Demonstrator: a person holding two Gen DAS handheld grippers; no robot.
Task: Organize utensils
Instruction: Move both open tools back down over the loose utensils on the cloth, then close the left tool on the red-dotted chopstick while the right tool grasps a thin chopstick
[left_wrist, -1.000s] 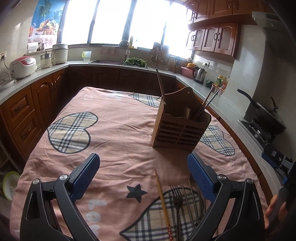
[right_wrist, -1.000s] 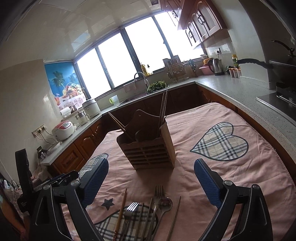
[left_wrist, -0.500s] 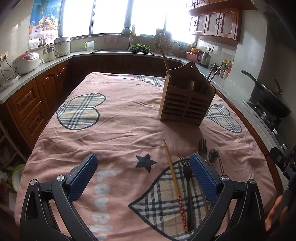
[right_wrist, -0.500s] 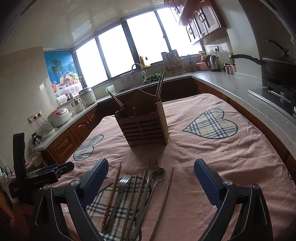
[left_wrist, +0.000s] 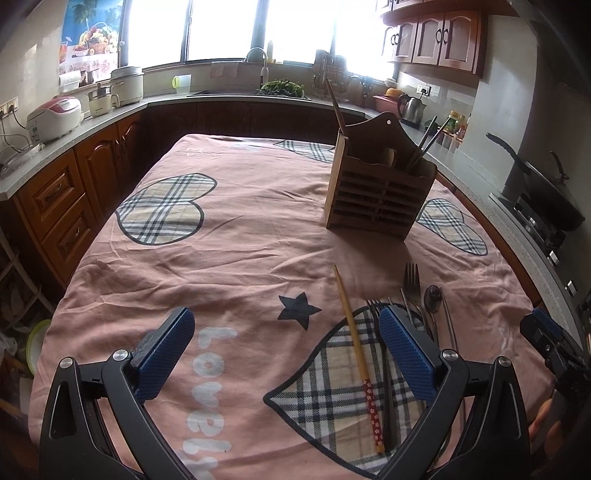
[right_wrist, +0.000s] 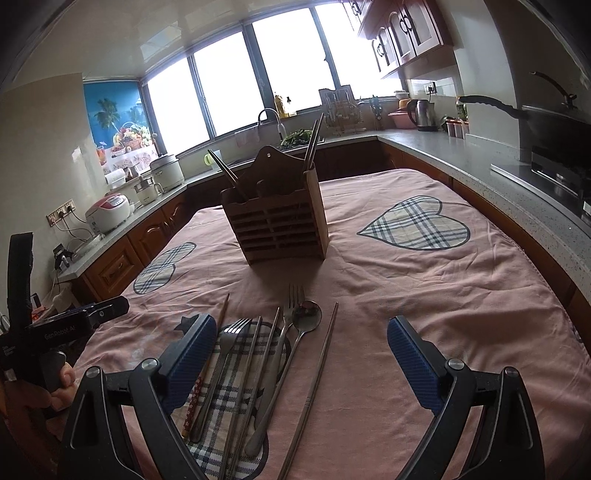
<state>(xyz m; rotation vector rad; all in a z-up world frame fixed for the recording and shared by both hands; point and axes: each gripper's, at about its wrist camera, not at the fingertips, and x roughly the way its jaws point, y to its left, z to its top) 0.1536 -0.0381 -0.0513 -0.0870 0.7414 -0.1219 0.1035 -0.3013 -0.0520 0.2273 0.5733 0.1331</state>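
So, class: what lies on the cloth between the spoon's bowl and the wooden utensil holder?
Nothing: in the right wrist view the pink tablecloth is bare between the spoon and the wooden utensil holder.

Kitchen interior; wide multi-pane window (left_wrist: 229, 29) along the far wall, strongly overexposed with daylight; grey speckled stone countertop (right_wrist: 480, 158) wrapping the room in a U; dark red-brown wooden base cabinets (left_wrist: 62, 199) below; matching arched-door wall cabinets (left_wrist: 432, 37) upper right; pale plain walls; pink heart-patterned cloth (left_wrist: 229, 236) covering the central table.
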